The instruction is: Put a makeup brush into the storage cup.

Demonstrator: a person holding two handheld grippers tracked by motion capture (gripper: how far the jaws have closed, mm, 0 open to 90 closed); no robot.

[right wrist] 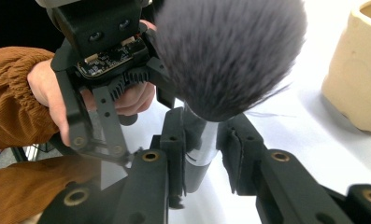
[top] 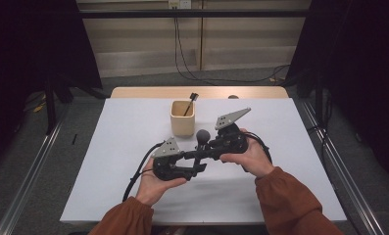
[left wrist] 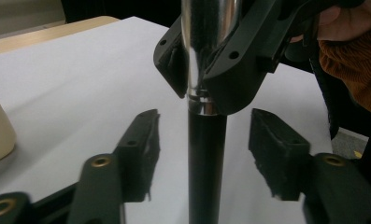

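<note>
A makeup brush with a fluffy grey head (right wrist: 230,51), a silver ferrule (left wrist: 206,46) and a black handle (left wrist: 206,163) stands upright above the white table (top: 128,196). My right gripper (right wrist: 203,151) is shut on the ferrule just below the head. My left gripper (left wrist: 204,140) has its pads on either side of the black handle, with a gap showing on both sides. In the high view both grippers meet at the table's middle, left gripper (top: 200,166) and right gripper (top: 202,152), with the brush head (top: 203,134) above them.
A cream cup (top: 182,120) stands just behind the grippers with a thin dark brush (top: 189,104) leaning in it. The cup (right wrist: 356,79) is close to the brush head on the right. Cables trail from both grippers.
</note>
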